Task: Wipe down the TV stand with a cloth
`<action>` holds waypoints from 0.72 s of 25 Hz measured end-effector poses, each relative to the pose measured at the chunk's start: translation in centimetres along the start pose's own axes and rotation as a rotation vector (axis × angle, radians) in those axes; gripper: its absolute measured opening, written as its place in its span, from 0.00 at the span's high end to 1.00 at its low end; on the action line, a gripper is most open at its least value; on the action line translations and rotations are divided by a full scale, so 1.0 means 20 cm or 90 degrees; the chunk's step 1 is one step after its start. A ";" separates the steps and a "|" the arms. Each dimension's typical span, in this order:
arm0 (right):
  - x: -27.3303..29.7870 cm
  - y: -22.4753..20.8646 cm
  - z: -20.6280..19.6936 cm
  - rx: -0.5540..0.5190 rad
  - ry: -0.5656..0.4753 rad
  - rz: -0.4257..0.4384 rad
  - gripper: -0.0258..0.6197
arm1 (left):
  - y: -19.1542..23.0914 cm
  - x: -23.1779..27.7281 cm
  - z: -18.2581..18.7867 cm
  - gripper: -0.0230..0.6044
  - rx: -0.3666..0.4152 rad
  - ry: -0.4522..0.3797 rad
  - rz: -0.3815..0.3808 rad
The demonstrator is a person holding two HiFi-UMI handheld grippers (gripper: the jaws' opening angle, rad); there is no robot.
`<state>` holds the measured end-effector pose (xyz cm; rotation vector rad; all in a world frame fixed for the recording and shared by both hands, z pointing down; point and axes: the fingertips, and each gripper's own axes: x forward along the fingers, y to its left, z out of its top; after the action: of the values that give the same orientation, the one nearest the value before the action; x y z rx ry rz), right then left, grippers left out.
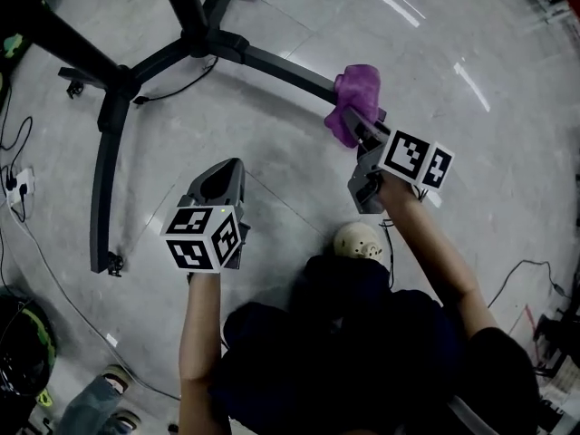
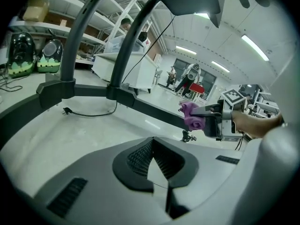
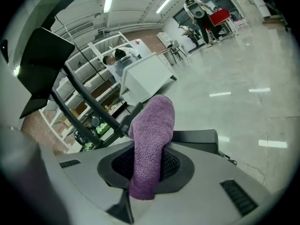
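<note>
Cloth on TV stand (image 1: 272,65) leg, held by R gripper (image 1: 361,132).
L gripper (image 1: 222,169) hangs over floor (image 1: 471,34) on the near side of the stand, jaws closed together, nothing btwn them. R gripper pinches purple cloth (image 1: 355,93) tight; cloth rests against the stand's right-hand leg, at its outer end.

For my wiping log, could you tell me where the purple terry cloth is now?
In the head view, upper right: the purple terry cloth is clamped in the right gripper, against the black metal stand leg.
</note>
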<state>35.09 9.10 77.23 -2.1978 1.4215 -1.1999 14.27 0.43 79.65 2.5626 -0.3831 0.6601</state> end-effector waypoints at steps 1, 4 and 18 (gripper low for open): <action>0.02 0.04 0.00 -0.008 0.004 0.010 0.82 | 0.02 -0.02 0.01 0.95 -0.003 -0.005 0.006; 0.07 0.15 -0.02 -0.028 0.013 0.033 0.82 | 0.06 -0.09 0.02 0.95 -0.010 -0.013 0.022; 0.22 0.89 -0.09 -0.264 0.061 0.233 0.82 | 0.23 -0.45 0.29 0.95 -0.022 -0.119 0.054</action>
<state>23.25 -2.80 69.90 -2.0004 2.1618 -0.9580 7.17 -5.14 72.21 2.5951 -0.5625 0.4391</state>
